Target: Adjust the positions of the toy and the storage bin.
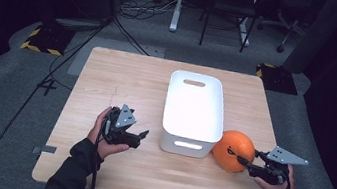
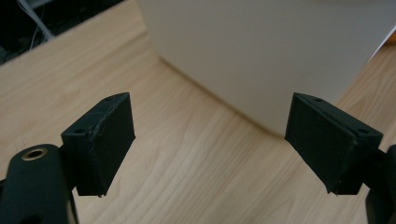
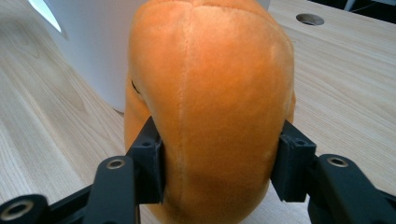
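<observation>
Right gripper (image 3: pixel 219 163) fingers pinch round orange plush pumpkin (image 1: pixel 233 150) near worktop's right edge, prob. for white plastic bin (image 1: pixel 192 112); left gripper (image 2: pixel 210 144) fingers spread, idle.

A lab or studio is indicated: black curtains, grey carpet, floor cables (image 1: pixel 141 9), hazard-taped bases (image 1: pixel 43 38) beyond the left gripper (image 1: pixel 136 135).

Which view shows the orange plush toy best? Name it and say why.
The right gripper view: the plush toy is close up, seam and fabric plain, with the right gripper shut on its sides. The high view shows it small, beside the white bin. The left gripper view catches just an orange sliver at its right edge.
</observation>
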Action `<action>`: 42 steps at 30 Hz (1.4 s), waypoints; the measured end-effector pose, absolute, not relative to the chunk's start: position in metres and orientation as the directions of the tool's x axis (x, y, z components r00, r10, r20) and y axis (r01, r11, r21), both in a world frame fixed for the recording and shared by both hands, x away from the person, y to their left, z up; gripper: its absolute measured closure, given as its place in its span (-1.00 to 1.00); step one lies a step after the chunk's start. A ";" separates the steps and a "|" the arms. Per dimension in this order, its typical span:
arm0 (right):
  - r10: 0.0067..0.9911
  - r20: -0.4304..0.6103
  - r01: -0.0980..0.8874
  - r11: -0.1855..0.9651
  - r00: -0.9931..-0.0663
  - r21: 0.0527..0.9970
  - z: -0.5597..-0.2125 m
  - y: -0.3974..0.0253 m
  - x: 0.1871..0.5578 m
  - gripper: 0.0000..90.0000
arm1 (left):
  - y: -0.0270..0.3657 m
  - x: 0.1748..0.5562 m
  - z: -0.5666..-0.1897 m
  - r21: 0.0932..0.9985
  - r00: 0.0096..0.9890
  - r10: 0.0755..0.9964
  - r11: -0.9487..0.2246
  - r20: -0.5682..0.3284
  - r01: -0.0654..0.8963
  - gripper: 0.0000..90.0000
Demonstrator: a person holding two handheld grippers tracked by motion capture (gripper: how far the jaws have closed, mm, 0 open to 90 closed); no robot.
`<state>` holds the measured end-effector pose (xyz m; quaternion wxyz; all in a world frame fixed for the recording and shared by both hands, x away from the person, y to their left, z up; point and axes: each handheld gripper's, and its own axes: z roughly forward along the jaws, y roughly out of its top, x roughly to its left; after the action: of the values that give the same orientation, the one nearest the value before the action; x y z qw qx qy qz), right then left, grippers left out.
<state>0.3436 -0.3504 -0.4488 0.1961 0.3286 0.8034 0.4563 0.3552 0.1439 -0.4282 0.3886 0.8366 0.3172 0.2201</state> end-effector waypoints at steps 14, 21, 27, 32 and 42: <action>0.694 0.000 0.348 0.361 -0.720 0.865 -0.450 -0.351 0.346 0.10 | 0.179 0.342 -0.490 0.671 0.681 0.718 -0.575 0.141 0.467 -0.63; 0.692 0.001 0.345 0.359 -0.722 0.867 -0.450 -0.350 0.348 0.10 | 0.196 0.339 -0.501 0.690 0.657 0.752 -0.501 0.050 0.521 -0.65; 0.689 0.011 0.348 0.352 -0.724 0.869 -0.451 -0.350 0.349 0.10 | 0.205 0.342 -0.503 0.683 0.632 0.775 -0.450 -0.022 0.576 -0.67; 0.689 -0.006 0.341 0.366 -0.724 0.866 -0.449 -0.349 0.347 0.13 | 0.205 0.342 -0.503 0.682 0.629 0.777 -0.449 -0.020 0.577 -0.67; 0.685 -0.020 0.334 0.381 -0.729 0.862 -0.448 -0.345 0.347 0.13 | 0.205 0.343 -0.502 0.682 0.624 0.781 -0.445 -0.022 0.581 -0.67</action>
<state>0.3469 -0.3452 -0.4476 0.1909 0.3150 0.8087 0.4586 0.3426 0.2050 -0.5024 0.3346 0.8368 0.4068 0.1495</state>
